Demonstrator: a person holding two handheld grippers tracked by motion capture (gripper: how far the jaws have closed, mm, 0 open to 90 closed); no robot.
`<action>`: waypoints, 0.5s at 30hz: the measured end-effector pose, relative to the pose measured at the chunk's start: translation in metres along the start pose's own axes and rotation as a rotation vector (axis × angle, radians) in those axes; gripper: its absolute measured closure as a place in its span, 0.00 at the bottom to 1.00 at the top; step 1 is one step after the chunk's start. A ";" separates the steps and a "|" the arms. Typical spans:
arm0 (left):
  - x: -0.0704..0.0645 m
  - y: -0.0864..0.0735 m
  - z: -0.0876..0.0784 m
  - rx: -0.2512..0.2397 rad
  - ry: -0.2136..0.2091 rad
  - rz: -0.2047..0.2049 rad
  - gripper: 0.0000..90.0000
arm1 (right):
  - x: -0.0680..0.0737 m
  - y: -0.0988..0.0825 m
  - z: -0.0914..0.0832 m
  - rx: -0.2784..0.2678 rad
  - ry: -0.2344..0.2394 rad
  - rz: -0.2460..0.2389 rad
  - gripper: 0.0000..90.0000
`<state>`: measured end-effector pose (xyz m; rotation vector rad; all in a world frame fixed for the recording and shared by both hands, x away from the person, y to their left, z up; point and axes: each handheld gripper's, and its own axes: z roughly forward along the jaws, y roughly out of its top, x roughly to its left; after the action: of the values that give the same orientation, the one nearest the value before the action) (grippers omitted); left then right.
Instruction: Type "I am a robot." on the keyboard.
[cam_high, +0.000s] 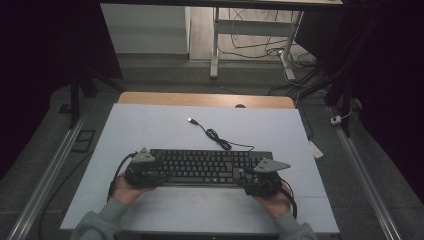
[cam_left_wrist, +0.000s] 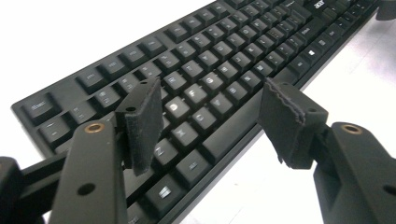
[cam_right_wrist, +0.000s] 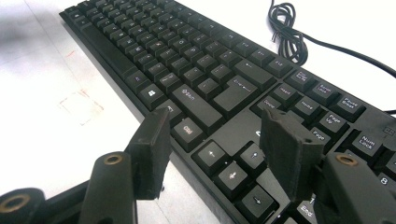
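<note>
The keyboard (cam_high: 210, 167) lay near me on the white mat (cam_high: 150, 125), its long axis running left to right, cable (cam_high: 216, 135) coiled on the far side. My left gripper (cam_left_wrist: 212, 123) sat at its left end, jaws parted over the near edge, pressing nothing. My right gripper (cam_right_wrist: 219, 154) straddled the right end's near edge, released too. Bare mat lay open beyond.

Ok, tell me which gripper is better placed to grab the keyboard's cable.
Probably right: the right gripper, jaws open, sits at the keyboard end where the cable leaves; the left gripper is farther.
</note>
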<state>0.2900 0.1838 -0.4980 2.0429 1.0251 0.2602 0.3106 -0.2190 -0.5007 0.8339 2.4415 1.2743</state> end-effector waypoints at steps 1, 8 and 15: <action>0.002 -0.001 -0.001 -0.001 0.005 -0.004 0.42 | 0.000 0.000 0.000 0.001 -0.002 -0.001 0.49; 0.009 -0.003 -0.007 -0.009 0.015 -0.019 0.41 | 0.000 0.000 0.000 0.003 -0.002 -0.002 0.49; 0.009 -0.003 -0.007 -0.005 0.017 -0.019 0.41 | 0.000 0.000 0.000 0.004 -0.002 -0.002 0.49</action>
<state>0.2906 0.1959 -0.4977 2.0288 1.0528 0.2704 0.3105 -0.2187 -0.5010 0.8334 2.4437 1.2674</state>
